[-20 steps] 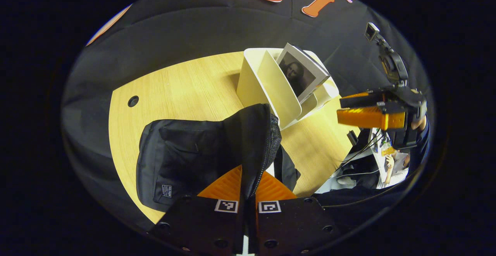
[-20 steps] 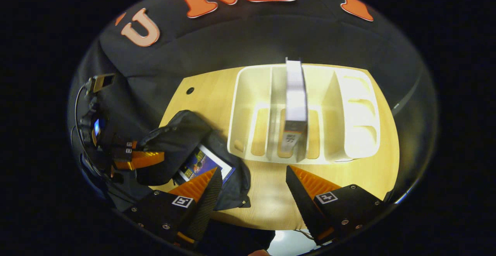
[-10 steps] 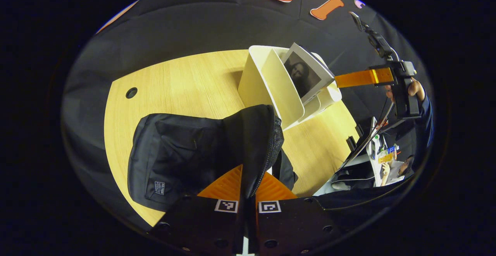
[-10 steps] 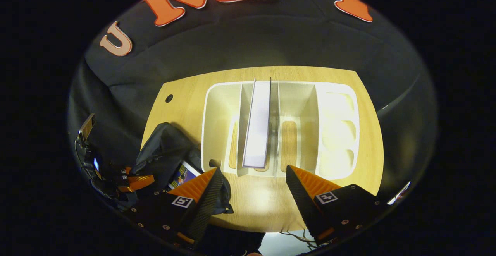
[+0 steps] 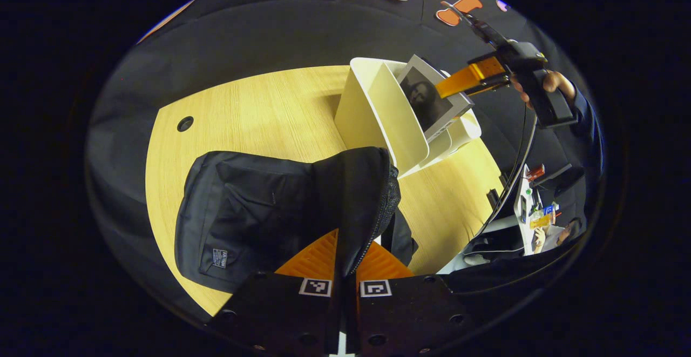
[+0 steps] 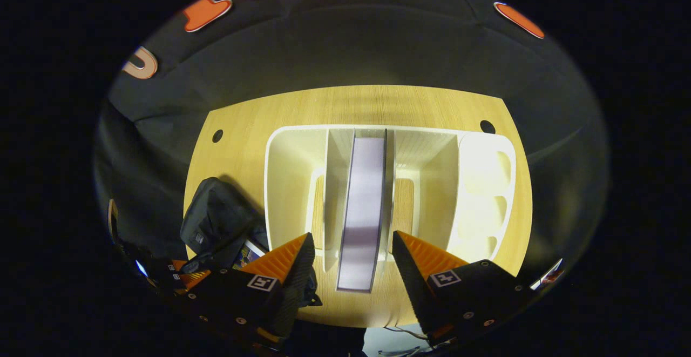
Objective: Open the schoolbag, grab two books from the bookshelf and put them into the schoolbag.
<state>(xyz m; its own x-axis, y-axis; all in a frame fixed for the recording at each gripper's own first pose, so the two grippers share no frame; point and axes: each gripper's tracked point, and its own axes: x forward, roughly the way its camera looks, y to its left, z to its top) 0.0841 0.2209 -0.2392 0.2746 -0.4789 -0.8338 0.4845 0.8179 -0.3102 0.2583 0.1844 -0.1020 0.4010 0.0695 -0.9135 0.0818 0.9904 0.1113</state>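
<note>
The black schoolbag [image 5: 253, 211] lies on the wooden table [image 5: 259, 108]. My left gripper [image 5: 352, 238] is shut on its raised flap [image 5: 361, 195]. A colourful book [image 6: 247, 251] peeks out of the schoolbag [image 6: 216, 219]. The white bookshelf [image 5: 388, 125] stands behind the bag, with a book with a portrait cover [image 5: 426, 100] leaning in one slot. In the right gripper view that book [image 6: 364, 206] stands edge-up in the bookshelf [image 6: 291, 184]. My right gripper [image 6: 352, 242] hangs open above it, one finger on each side of its near end. A hand [image 5: 545, 84] holds the right gripper [image 5: 445, 88].
The table has cable holes [image 6: 217, 135] [image 6: 487, 126] near its far corners. The shelf's other slots [image 6: 421, 184] hold nothing. Past the table's right edge, cables and a cluttered desk [image 5: 534, 206] show. The booth's black cloth runs behind the table.
My right gripper has swung from beside the bag to over the shelf, and its open fingers now straddle the upright book. The left gripper keeps hold of the bag flap.
</note>
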